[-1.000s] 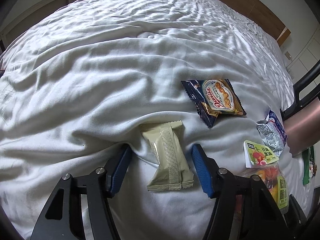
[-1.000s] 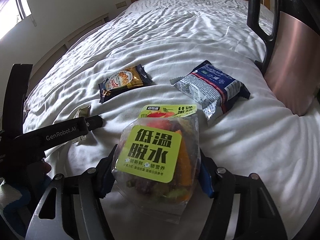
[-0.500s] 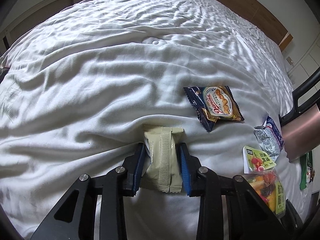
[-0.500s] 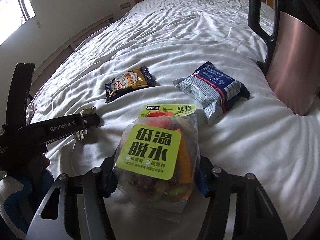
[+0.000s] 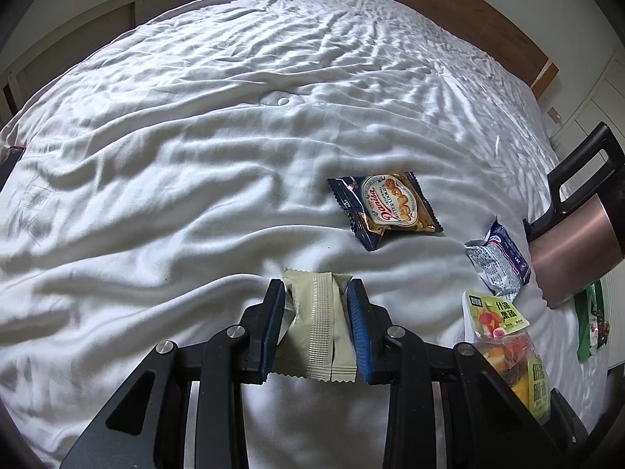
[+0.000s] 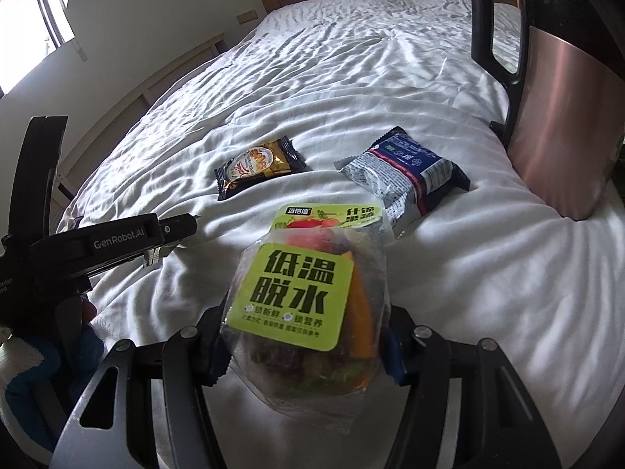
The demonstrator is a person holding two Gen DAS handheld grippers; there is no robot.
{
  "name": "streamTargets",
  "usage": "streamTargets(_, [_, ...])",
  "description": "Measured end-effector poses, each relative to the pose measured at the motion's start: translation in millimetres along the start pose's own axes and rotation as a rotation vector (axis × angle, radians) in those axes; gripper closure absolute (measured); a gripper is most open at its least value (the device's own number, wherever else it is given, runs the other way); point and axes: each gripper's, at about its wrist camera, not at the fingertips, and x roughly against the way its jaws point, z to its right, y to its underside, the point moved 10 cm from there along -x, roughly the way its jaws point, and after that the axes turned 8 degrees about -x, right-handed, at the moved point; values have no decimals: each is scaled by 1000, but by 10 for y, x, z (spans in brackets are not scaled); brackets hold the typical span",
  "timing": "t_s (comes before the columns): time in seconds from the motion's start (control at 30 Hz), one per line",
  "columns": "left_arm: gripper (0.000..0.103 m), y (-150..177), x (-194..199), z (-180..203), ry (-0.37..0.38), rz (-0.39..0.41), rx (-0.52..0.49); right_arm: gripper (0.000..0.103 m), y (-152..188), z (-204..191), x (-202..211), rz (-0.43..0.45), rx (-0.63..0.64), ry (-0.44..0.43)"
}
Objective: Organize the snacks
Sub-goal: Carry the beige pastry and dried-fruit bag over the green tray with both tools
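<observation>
Closing in over the last second, the left gripper now pinches the olive-green wafer packet between its blue pads, the wrapper buckled where they press and its far end lying on the white bedsheet. At two o'clock from it lies the cookie packet; at three o'clock, the blue-and-silver packet. The right gripper, as before, is closed on the dried-fruit bag, its green label facing up. Beyond that bag, the cookie packet sits at eleven o'clock, and a copper-coloured kettle stands at two o'clock.
</observation>
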Motion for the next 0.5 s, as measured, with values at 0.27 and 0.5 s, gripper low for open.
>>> streamTargets(0.27, [75, 34, 82, 9, -3, 3, -5, 68, 5, -2, 115, 11, 4, -7])
streamTargets(0.5, [78, 106, 255, 48, -2, 19, -23, 68, 36, -27, 250, 22, 11, -17])
